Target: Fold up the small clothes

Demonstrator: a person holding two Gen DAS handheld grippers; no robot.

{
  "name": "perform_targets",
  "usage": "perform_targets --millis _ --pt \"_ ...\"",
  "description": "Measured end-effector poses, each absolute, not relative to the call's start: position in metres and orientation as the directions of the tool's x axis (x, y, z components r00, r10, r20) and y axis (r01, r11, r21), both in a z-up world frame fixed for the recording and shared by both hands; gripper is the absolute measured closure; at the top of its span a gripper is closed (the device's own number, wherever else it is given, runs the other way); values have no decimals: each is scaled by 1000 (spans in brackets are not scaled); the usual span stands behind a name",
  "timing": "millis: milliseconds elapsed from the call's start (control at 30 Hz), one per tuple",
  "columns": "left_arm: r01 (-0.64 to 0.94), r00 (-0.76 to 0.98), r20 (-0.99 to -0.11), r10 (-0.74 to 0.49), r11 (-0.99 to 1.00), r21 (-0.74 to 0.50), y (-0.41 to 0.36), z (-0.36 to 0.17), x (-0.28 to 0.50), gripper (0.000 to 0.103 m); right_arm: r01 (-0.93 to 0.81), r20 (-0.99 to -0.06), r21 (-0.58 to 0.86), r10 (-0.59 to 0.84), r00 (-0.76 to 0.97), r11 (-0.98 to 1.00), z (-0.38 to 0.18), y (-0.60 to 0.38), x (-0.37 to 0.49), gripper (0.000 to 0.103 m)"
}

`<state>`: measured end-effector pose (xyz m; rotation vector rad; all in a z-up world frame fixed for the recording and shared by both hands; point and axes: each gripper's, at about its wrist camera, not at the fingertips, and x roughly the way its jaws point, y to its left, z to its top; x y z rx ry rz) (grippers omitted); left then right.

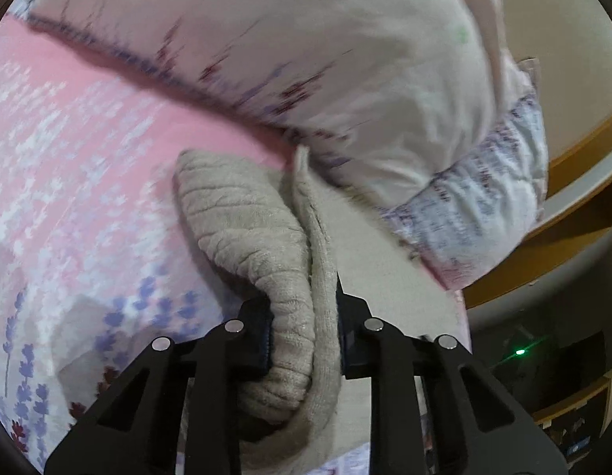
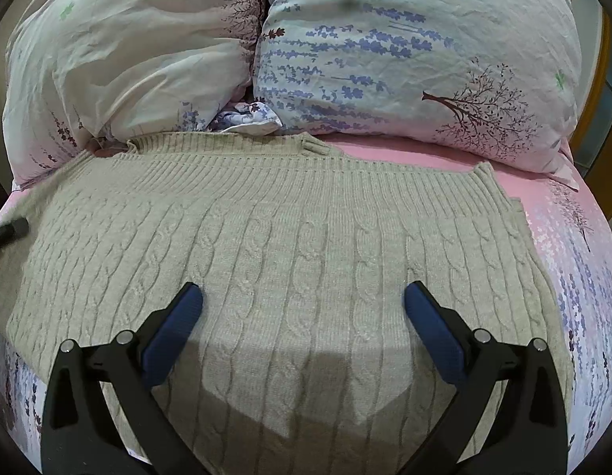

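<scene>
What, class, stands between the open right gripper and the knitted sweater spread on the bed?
Nothing visible does. The right gripper hangs open directly above the sweater, with only bare knit between its fingers. The two pillows lie beyond the sweater's far edge, out of the way. The left gripper is already shut on a bunched part of it.

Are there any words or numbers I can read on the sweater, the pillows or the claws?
None to read.
Sweater: only knitted cables.
Pillows: printed flowers and trees, no letters.
Left claw and right claw: no labels.
Shelf items: too small and blurred.
</scene>
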<state>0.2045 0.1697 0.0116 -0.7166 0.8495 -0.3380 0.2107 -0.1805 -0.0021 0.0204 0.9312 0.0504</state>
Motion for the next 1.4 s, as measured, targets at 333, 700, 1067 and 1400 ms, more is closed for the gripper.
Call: perform_targets --millis 333,700,1067,1400 --pt "198 617 -408 -673 635 -747 94 70 221 81 -69 -804 56 86 589 996 2 -187 208 2" --pt "351 420 -452 -787 601 -718 -64 52 243 81 -13 -785 59 54 617 998 20 -252 162 2" --pt "380 333 -548 -768 641 -667 -116 30 243 73 143 -705 413 216 676 899 39 -365 143 34" --pt "330 538 -448 -715 667 -668 -18 71 223 13 143 -615 751 605 506 644 5 -358 189 35"
